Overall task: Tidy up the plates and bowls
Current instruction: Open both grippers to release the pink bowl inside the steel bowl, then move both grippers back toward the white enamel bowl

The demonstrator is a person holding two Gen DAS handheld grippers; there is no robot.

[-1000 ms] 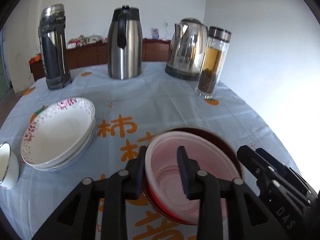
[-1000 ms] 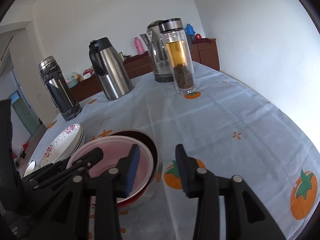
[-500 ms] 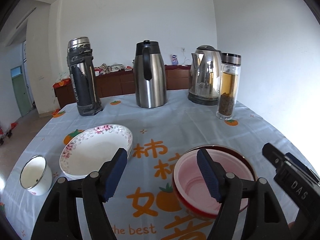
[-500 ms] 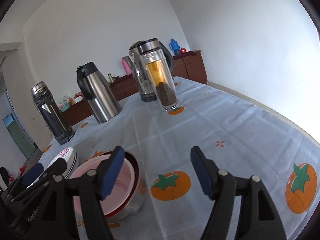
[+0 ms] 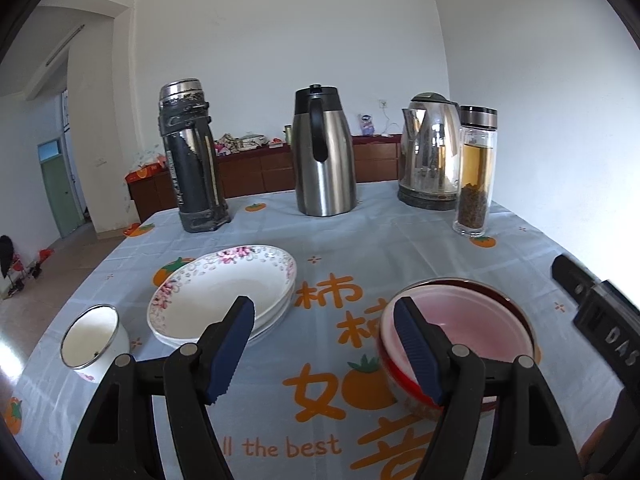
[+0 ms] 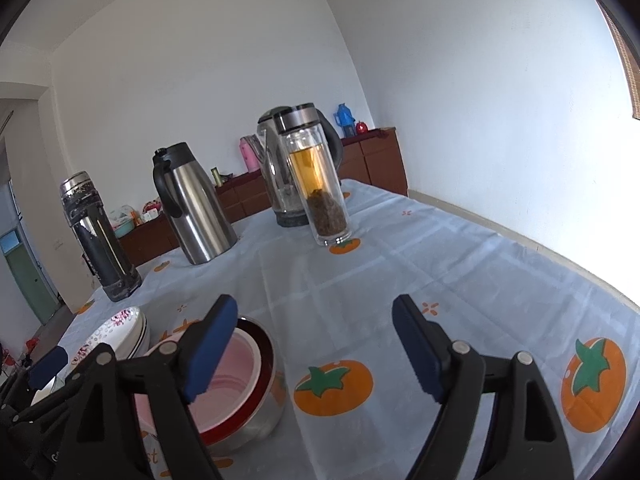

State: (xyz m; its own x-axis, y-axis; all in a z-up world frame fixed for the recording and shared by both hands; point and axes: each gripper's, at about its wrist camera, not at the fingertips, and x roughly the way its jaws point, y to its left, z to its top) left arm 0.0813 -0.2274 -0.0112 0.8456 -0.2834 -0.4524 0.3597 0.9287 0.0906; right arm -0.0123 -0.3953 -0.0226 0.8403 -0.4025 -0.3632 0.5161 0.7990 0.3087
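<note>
Both grippers have let go of the pink bowl (image 5: 472,324) and backed off. Left gripper (image 5: 324,352) is released, empty, bowl at its right finger; right gripper (image 6: 312,350) is opening, empty, bowl at its left finger.

White walls (image 5: 280,40) close in a plain room, and a low sideboard of dark reddish wood (image 5: 256,176) runs along the far one with clutter on top (a pink flask (image 6: 250,154) and a blue one (image 6: 344,119) among it). At the left a green door (image 5: 60,196) stands beside a pale tiled floor (image 5: 80,264). Strong daylight washes the right-hand wall (image 6: 500,100), where a strip of brown window blind (image 6: 629,72) shows at the edge.
</note>
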